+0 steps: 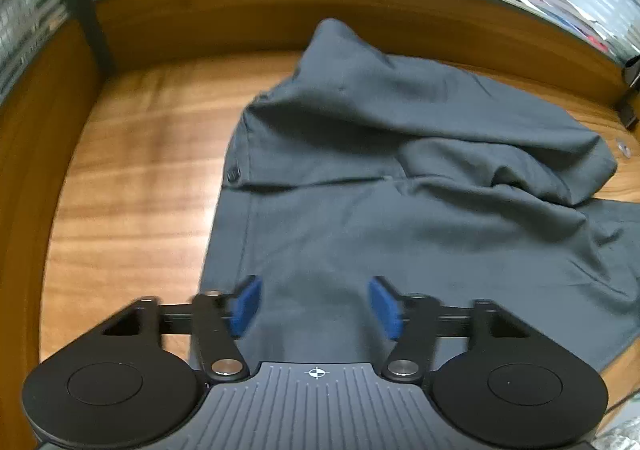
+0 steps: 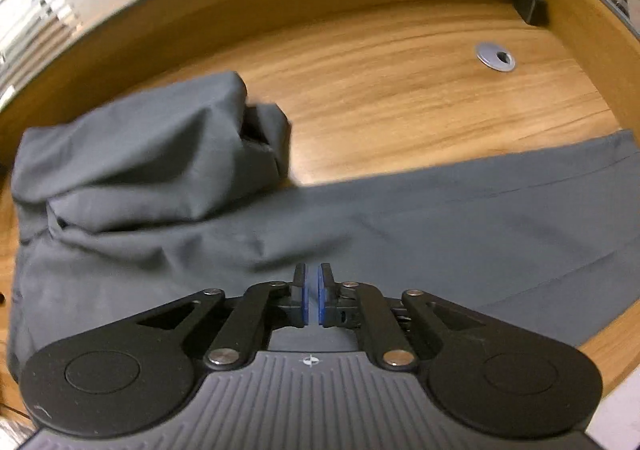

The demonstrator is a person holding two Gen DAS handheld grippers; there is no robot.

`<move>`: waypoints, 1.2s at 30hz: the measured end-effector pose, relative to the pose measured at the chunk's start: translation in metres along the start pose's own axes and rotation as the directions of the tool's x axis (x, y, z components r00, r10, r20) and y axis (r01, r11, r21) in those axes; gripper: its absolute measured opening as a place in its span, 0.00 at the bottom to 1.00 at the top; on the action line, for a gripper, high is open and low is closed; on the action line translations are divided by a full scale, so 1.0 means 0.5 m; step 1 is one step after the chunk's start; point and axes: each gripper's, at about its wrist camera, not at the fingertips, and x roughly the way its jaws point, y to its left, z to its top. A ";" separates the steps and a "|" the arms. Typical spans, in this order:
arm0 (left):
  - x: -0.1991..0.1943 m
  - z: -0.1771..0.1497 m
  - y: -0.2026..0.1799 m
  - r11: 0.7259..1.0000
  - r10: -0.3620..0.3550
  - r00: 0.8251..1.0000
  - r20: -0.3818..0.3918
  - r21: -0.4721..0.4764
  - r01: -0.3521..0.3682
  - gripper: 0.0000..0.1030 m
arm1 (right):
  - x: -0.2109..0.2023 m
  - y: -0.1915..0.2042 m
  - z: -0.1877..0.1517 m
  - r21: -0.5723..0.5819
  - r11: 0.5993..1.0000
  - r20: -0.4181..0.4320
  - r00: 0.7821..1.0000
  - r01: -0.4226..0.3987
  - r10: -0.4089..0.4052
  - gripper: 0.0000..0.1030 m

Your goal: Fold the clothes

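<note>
A dark grey garment (image 1: 400,210) lies on the wooden desk (image 1: 136,170), its upper part thrown over in a loose, rumpled fold (image 1: 400,102). A button (image 1: 233,173) shows at its left edge. My left gripper (image 1: 314,284) hovers over the garment's near left part, open, blue pads (image 1: 246,304) wide apart with nothing between them. In the right wrist view the garment (image 2: 420,234) stretches flat to the right, with the bunched fold (image 2: 140,162) at the left. My right gripper (image 2: 312,274) is above the cloth, shut to a thin slit, holding nothing.
A raised wooden rim (image 1: 240,10) runs along the desk's far side, with striped frosted glass behind it. A grey cable grommet (image 2: 495,56) sits in the desk at the far right, near a black fitting (image 2: 530,4). Bare wood (image 2: 400,90) lies beyond the garment.
</note>
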 end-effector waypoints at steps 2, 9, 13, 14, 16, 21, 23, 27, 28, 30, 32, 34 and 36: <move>0.000 0.011 -0.004 1.000 0.025 1.000 0.018 0.016 -0.025 0.92 | 0.002 0.012 0.029 -0.018 1.000 0.018 1.000 -0.015 0.015 0.23; 0.009 0.046 -0.021 0.988 0.118 0.989 0.087 0.087 -0.125 1.00 | 0.050 0.117 0.176 -0.149 0.984 0.069 0.992 -0.094 0.105 0.63; 0.030 0.065 -0.020 0.988 0.101 0.993 0.056 0.110 -0.107 1.00 | 0.107 0.217 0.261 -0.268 0.947 0.055 0.979 -0.175 0.196 0.69; 0.034 0.070 -0.018 0.988 0.098 0.994 0.046 0.112 -0.102 1.00 | 0.122 0.244 0.280 -0.297 0.934 0.045 0.975 -0.196 0.219 0.70; 0.043 0.074 -0.014 0.989 0.100 0.994 0.038 0.104 -0.104 1.00 | 0.157 0.311 0.314 -0.361 0.902 0.013 0.965 -0.238 0.260 0.71; 0.058 0.067 0.012 0.994 0.091 0.996 0.018 0.052 -0.092 1.00 | 0.233 0.487 0.371 -0.492 0.806 -0.082 0.940 -0.328 0.332 0.71; 0.057 0.054 0.028 0.997 0.075 0.997 0.006 0.011 -0.075 1.00 | 0.259 0.566 0.385 -0.522 0.768 -0.118 0.923 -0.371 0.366 0.71; 0.045 0.014 0.050 0.994 0.099 0.995 -0.009 -0.037 -0.099 1.00 | 0.299 0.698 0.402 -0.542 0.715 -0.175 0.892 -0.441 0.417 0.72; 0.041 0.001 0.055 0.993 0.106 0.994 -0.016 -0.042 -0.106 1.00 | 0.314 0.733 0.403 -0.550 0.702 -0.193 0.887 -0.452 0.420 0.74; 0.031 -0.024 0.065 0.992 0.115 0.993 -0.029 -0.054 -0.117 1.00 | 0.344 0.790 0.399 -0.571 0.675 -0.233 0.881 -0.466 0.411 0.78; 0.018 -0.052 0.076 0.990 0.114 0.993 -0.038 -0.082 -0.116 1.00 | 0.374 0.835 0.385 -0.609 0.650 -0.258 0.889 -0.454 0.379 0.78; 0.009 -0.075 0.086 0.986 0.112 0.992 -0.053 -0.116 -0.118 1.00 | 0.402 0.876 0.372 -0.647 0.620 -0.284 0.895 -0.443 0.344 0.78; -0.003 -0.099 0.096 0.980 0.117 0.991 -0.069 -0.154 -0.126 1.00 | 0.423 0.883 0.361 -0.648 0.612 -0.330 0.891 -0.454 0.312 0.72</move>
